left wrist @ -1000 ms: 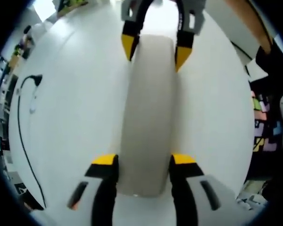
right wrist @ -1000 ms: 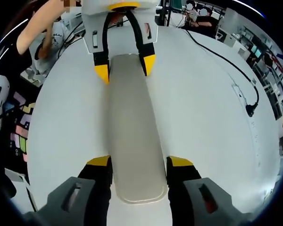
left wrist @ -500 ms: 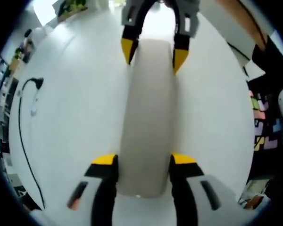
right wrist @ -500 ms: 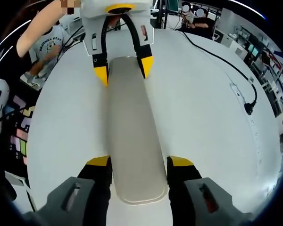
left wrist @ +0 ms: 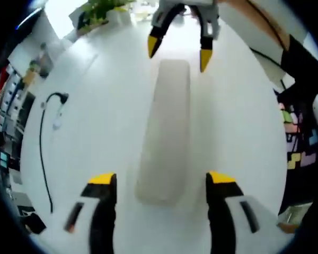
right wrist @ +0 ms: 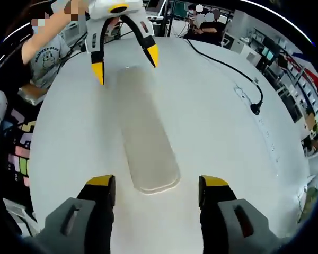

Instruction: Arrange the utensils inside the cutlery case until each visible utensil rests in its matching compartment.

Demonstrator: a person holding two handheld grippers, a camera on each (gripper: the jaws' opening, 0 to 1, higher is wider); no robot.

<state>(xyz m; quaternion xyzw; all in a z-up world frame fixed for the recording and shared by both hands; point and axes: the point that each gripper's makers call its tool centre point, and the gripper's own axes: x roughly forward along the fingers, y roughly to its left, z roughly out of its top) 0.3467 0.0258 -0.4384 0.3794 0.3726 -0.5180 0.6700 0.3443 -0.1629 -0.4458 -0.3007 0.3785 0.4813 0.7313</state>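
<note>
Cutlery case [left wrist: 164,132] lies closed, mid-worktop [left wrist: 95,121], lengthwise between left claw [left wrist: 161,182] and right claw [right wrist: 153,182], both spread wide and gripping nothing (no utensils visible, so arrangement looks finished or unverifiable).

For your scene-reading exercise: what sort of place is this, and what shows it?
Probably a lab or workshop: a white table with a black cable, seated people by monitors, and cluttered shelving behind.

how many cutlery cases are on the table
1. The closed cutlery case lies lengthwise on the white table, between the open left gripper and open right gripper. Its contents are hidden.
</note>
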